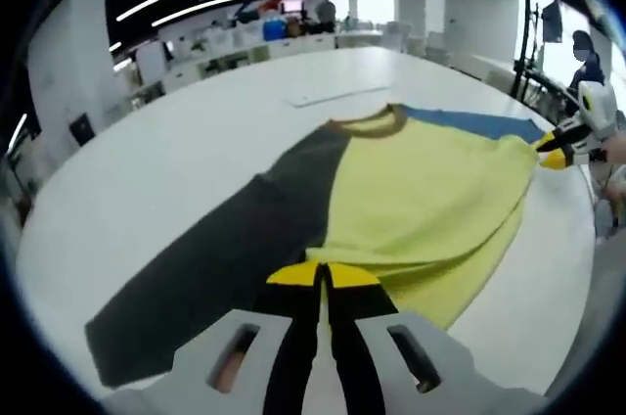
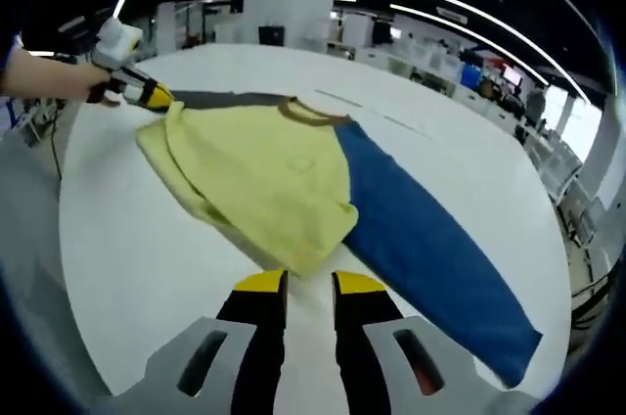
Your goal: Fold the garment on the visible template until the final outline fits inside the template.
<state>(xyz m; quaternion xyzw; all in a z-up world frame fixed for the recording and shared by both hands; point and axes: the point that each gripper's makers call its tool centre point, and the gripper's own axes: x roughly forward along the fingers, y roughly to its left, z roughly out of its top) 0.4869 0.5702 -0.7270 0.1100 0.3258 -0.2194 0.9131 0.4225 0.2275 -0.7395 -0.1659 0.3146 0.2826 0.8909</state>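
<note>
A long-sleeved top lies flat on the round white table (image 1: 176, 141), with a yellow body (image 1: 421, 190), a dark grey sleeve (image 1: 205, 268), a blue sleeve (image 2: 430, 239) and a brown collar (image 1: 367, 123). My left gripper (image 1: 323, 275) sits at the yellow hem beside the grey sleeve, its jaws pinched together on the cloth. It also shows in a hand at the top's far corner (image 2: 147, 94). My right gripper (image 2: 309, 283) stands open, with the tip of the yellow body (image 2: 274, 180) between its jaw tips. It appears again at the corner by the blue sleeve (image 1: 556, 154).
A faint thin outline (image 1: 337, 95) is marked on the table beyond the collar. The table's edge (image 2: 108, 337) curves close to both grippers. Desks, pillars and people stand far behind, and a person (image 1: 587, 58) stands past the right edge.
</note>
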